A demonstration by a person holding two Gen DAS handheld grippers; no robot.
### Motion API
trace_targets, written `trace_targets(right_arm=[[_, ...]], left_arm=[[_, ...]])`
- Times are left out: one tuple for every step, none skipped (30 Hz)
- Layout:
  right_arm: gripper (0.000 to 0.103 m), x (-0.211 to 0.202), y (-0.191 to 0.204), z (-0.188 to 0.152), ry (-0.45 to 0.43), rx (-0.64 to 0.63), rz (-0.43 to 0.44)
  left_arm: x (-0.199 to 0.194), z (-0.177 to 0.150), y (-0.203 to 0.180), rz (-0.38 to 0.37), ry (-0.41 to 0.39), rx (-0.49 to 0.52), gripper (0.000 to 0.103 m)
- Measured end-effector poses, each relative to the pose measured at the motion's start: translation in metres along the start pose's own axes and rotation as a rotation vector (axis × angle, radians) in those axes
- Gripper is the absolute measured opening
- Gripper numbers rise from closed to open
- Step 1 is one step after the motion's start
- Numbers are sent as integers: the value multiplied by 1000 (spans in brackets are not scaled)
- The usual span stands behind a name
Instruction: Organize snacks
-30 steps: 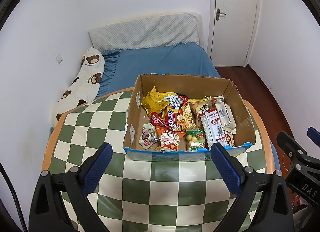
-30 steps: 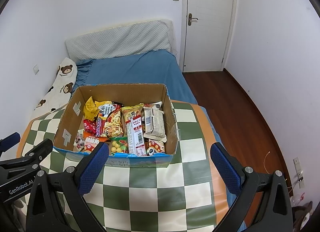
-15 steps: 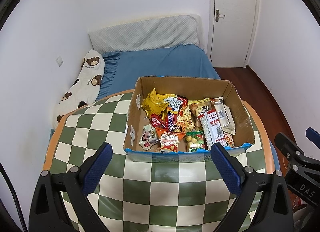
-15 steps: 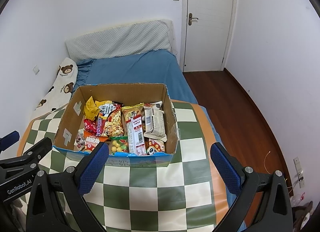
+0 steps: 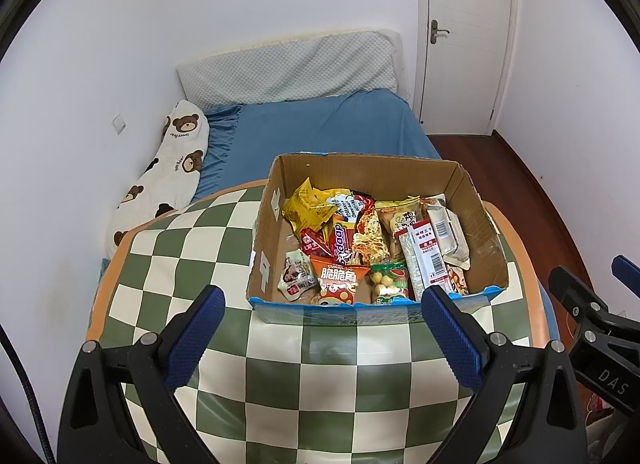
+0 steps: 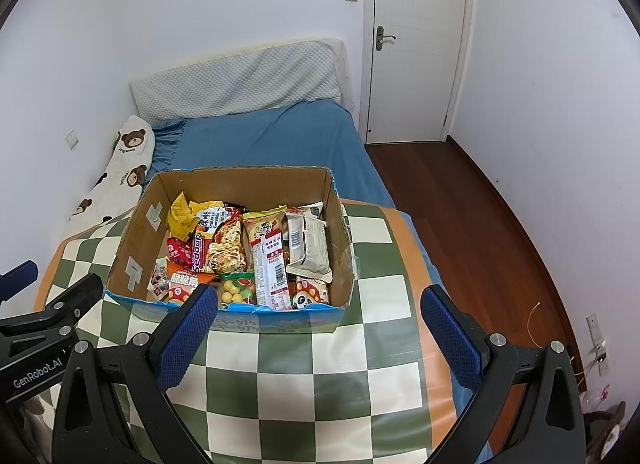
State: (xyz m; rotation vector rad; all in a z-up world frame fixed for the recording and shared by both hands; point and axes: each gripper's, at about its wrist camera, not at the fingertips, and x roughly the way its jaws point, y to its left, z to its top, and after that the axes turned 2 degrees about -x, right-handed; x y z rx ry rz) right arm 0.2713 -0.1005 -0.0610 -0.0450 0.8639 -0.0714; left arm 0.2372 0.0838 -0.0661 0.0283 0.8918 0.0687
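An open cardboard box (image 5: 484, 240) (image 6: 342, 240) stands on a green-and-cream checkered table (image 5: 320, 384) (image 6: 320, 376). It is full of snack packets: a yellow bag (image 5: 306, 207), an orange packet (image 5: 340, 274), a long white-and-red packet (image 6: 272, 264), a grey-white packet (image 6: 310, 248). My left gripper (image 5: 320, 334) is open and empty, above the table short of the box's front wall. My right gripper (image 6: 320, 334) is open and empty, in front of the box. Each gripper shows at the edge of the other's view.
A bed with a blue sheet (image 5: 320, 127) and a bear-print pillow (image 5: 168, 167) lies beyond the table. A white door (image 6: 416, 43) and wood floor (image 6: 480, 223) are to the right. White walls close the left.
Both grippers have pulled back slightly from the box; it sits a little further off in both views. Nothing was grasped.
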Motion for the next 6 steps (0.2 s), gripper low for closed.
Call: trace_targets(right_arm=[[103,0,0,0,0,1,1],[103,0,0,0,0,1,1],[103,0,0,0,0,0,0],[103,0,0,0,0,-1,1],[103,0,0,0,0,1,1],[103,0,0,0,-1,1,0]], left_arm=[[0,0,0,-2,2,0,101],[0,0,1,-3,2,-1,101],[0,-1,1,-2,1,-1,101],[0,-1,1,1,-2,0,101],[-1,-1,1,3,-6,-2,101],[-1,-2,2,2,-6,-6,101]])
